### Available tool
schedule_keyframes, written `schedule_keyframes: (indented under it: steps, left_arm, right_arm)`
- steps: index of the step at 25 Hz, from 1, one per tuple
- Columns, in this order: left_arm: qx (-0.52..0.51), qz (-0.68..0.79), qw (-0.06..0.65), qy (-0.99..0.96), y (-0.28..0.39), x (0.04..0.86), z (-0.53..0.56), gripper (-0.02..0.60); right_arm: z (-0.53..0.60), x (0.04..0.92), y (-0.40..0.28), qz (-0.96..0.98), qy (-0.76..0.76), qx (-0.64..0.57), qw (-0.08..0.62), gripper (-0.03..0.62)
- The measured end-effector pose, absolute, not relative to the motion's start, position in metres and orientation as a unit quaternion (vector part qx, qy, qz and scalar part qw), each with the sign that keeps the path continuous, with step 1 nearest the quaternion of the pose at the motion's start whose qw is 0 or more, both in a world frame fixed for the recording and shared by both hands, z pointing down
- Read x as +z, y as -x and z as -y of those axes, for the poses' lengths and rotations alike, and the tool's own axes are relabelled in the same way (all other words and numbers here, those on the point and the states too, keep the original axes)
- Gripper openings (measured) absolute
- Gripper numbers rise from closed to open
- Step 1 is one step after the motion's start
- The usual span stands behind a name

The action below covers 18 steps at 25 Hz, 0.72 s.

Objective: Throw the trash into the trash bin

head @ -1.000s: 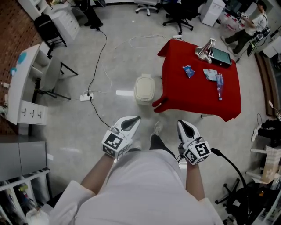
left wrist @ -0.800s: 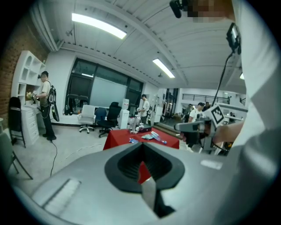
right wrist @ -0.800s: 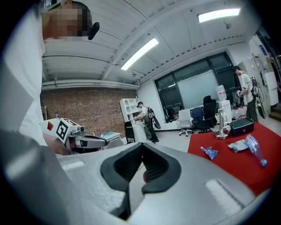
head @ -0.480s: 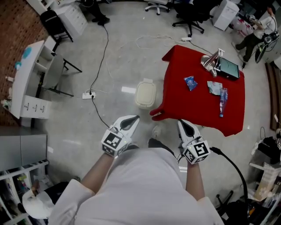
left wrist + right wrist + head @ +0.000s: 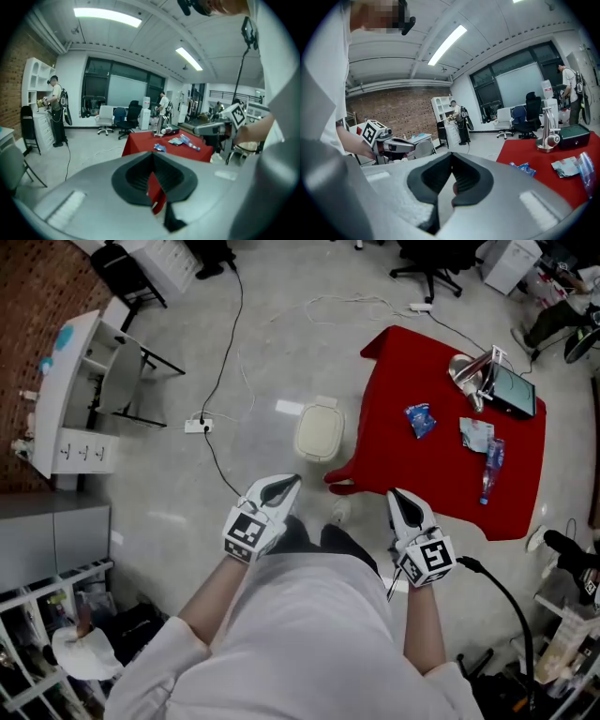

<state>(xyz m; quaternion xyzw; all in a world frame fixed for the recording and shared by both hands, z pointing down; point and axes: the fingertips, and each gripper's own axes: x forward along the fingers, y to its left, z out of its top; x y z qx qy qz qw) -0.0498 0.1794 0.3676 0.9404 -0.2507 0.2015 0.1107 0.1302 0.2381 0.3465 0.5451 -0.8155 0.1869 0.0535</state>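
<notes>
A red-clothed table point(image 5: 394, 465) stands ahead on the right. On it lie a blue wrapper point(image 5: 419, 419), a crumpled wrapper point(image 5: 475, 433) and a plastic bottle point(image 5: 488, 470). The cream lidded trash bin point(image 5: 319, 431) sits on the floor by the table's left side. My left gripper point(image 5: 277, 489) and right gripper point(image 5: 401, 507) are held low in front of my body, short of the table, both shut with nothing in them. The left gripper view has the table point(image 5: 140, 143) and the blue wrapper point(image 5: 160, 148) beyond the jaws. The right gripper view shows the bottle point(image 5: 587, 168) at its right edge.
A black box with a metal stand point(image 5: 506, 388) occupies the table's far corner. A power strip point(image 5: 198, 426) with trailing cables lies on the floor to the left, beside a white desk point(image 5: 70, 399). Office chairs point(image 5: 431, 259) stand at the back. People stand far off.
I have walked forward: the table and bin have slid lower and nearer in the head view. Both grippers stay shut and in the same place before my body.
</notes>
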Motion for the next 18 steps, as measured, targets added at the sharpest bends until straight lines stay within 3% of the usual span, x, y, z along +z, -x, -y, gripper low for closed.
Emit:
schedule_keyframes:
  steps: [9, 18]
  left_arm:
    - [0.237, 0.237, 0.139, -0.932, 0.042, 0.453, -0.12, 0.004]
    - [0.284, 0.229, 0.178, -0.914, 0.048, 0.594, -0.076, 0.005]
  right_arm:
    - [-0.204, 0.407, -0.136, 0.774, -0.582, 0.244, 0.05, 0.002]
    - [-0.165, 0.497, -0.093, 0.772, -0.56, 0.294, 0.056, 0.002]
